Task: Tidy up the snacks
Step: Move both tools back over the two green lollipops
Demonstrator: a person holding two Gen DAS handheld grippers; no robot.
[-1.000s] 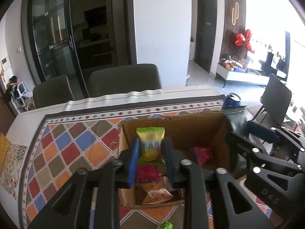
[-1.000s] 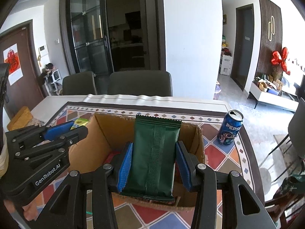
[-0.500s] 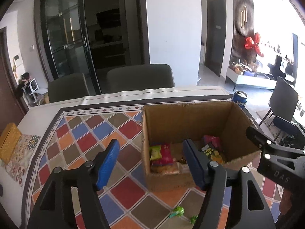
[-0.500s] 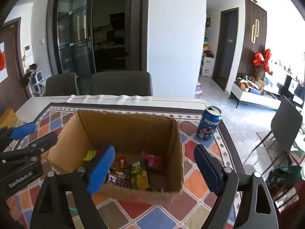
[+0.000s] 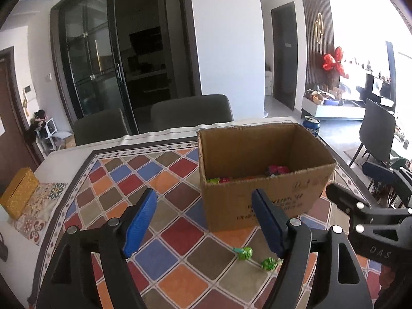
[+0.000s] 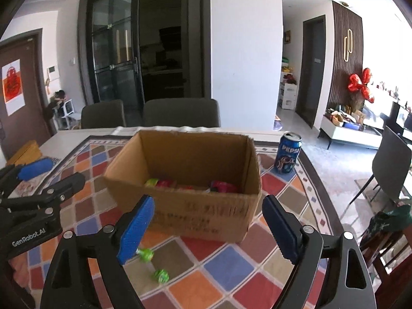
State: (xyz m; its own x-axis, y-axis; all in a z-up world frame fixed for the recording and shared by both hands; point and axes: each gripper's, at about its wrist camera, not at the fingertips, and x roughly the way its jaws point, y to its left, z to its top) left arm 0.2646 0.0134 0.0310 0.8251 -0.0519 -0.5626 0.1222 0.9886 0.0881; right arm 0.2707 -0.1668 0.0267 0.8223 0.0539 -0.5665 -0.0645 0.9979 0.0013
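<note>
Left claw opening, right claw spread, both empty; cardboard box holds bright, seemingly foil-wrapped snacks.

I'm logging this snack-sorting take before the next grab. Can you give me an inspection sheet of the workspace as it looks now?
Surface: table under a colourful diamond-pattern cloth.
Job's things: open cardboard box holding wrapped snacks; two green candies lie on the cloth in front of it.
Clutter: Pepsi can beside the box; yellow box at the table's left edge.
Grippers: left gripper with jaws opening, nothing between them; right gripper open and empty.
Cables: nothing seen.
Surroundings: two dark chairs behind the table, glass doors, bright living room at right.
</note>
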